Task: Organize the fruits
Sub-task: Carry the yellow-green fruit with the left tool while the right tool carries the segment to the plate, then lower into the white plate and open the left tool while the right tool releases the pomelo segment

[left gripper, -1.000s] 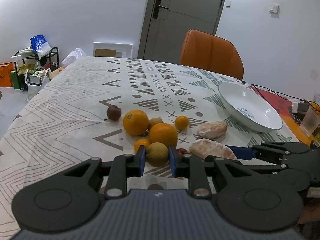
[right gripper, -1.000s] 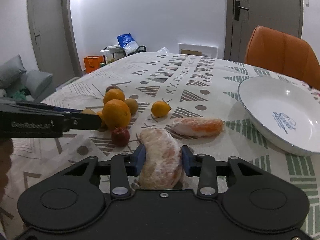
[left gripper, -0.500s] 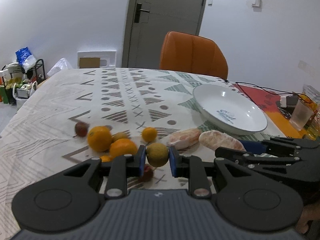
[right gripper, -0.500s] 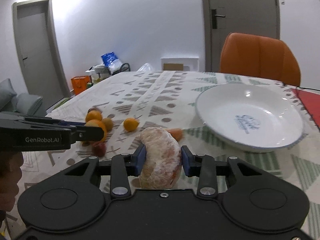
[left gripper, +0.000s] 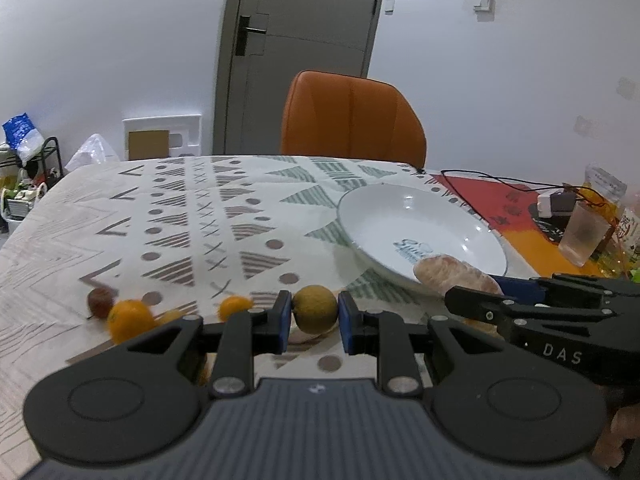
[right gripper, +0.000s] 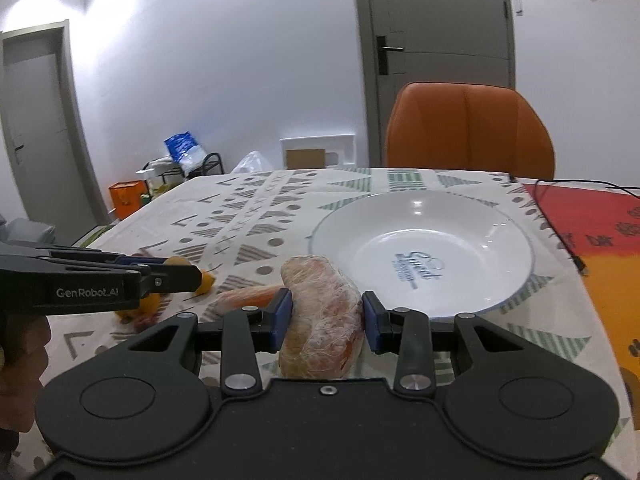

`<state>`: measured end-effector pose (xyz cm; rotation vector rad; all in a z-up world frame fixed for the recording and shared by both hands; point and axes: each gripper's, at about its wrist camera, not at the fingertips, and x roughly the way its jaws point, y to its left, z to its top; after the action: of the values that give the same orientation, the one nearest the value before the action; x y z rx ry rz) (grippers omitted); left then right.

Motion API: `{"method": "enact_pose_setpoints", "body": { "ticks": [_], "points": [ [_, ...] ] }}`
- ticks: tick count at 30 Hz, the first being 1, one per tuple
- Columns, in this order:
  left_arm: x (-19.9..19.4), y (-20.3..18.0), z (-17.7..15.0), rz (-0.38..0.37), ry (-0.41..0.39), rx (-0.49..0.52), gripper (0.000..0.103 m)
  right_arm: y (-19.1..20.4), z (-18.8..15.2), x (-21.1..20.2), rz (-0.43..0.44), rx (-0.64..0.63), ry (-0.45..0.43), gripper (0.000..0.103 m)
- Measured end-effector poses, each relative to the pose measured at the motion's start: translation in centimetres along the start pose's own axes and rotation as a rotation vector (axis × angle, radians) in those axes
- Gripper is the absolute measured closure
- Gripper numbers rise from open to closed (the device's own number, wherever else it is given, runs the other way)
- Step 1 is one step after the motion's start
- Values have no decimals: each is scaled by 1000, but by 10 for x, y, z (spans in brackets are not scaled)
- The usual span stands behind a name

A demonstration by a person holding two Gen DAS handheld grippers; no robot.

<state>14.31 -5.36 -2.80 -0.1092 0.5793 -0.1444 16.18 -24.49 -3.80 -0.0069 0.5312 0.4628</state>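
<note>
Left gripper (right gripper: 176, 276) marked "GenRobot.AI", fingers clamp a lime (left gripper: 314, 309). Right gripper (right gripper: 324, 316) marked "DAS", fingers clamp a peeled segment (right gripper: 322, 320). Patterned desk (left gripper: 180, 216); orange chair (left gripper: 352, 120), grey door (left gripper: 296, 40).

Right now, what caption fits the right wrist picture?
Right tongs carry a peeled citrus piece toward the white plate.

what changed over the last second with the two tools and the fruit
Both tools lifted their fruit off the table and carried it toward the white plate: the left tool with the yellow-green fruit, the right tool with the peeled citrus piece. Both grips stayed shut; the other fruit stayed on the tablecloth.
</note>
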Motion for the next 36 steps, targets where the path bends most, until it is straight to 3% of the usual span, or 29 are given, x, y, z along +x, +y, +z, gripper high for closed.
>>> {"method": "enact_pose_setpoints", "body": {
  "ticks": [12, 32, 36],
  "points": [
    [20, -25, 18, -32, -17, 40, 80, -32, 9, -4, -79, 41, -32, 67],
    [71, -49, 39, -62, 22, 43, 80, -75, 15, 24, -163, 109, -22, 66],
    [77, -53, 42, -68, 29, 50, 80, -75, 18, 27, -181, 95, -48, 56]
  ]
}}
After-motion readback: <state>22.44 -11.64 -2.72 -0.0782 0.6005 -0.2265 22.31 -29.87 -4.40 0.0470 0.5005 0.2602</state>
